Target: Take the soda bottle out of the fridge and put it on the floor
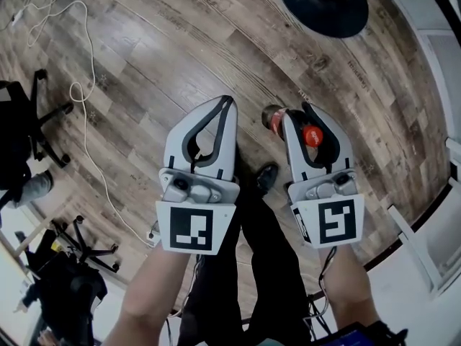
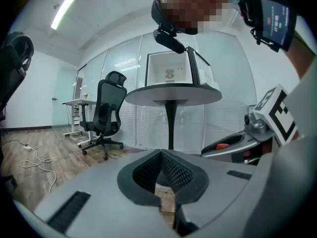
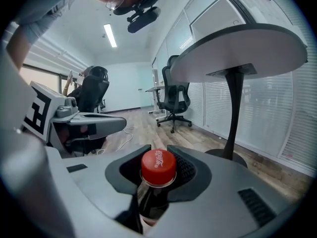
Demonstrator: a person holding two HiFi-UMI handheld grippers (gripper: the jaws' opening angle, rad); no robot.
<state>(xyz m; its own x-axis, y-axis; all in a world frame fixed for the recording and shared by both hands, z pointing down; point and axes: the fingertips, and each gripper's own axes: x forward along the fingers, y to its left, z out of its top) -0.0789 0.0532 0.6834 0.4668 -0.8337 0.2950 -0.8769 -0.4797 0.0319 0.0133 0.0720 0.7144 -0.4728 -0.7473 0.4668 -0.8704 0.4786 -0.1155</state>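
I'm watching both grippers from the head view, low over the wooden floor (image 1: 180, 49). The right gripper (image 1: 306, 114) has the soda bottle (image 1: 274, 118). In the right gripper view its jaws are part closed around the neck just under the red cap (image 3: 158, 166), with the pads pressed against both sides. The dark body of the bottle hangs below the jaws and leans away from me. In the head view its red label shows just beyond the gripper's tip. I can't tell from here whether its base touches the boards.

The left gripper (image 1: 227, 105) is level with the right one and just beside it. In the left gripper view its jaws (image 2: 161, 155) are closed, with the tips meeting and nothing between them. I only see floor through the loop behind the tips.

The person's dark shoe (image 1: 266, 177) sits on the floor between the two grippers. Ahead of the bottle is the black round foot (image 1: 324, 2) of the table (image 2: 172, 94). On the tabletop stands a small white fridge (image 2: 171, 72) with its door swung open. A black office chair (image 2: 105, 115) stands to the left of the table, and a white cable (image 1: 83, 92) trails in loops across the boards to the left of the grippers.
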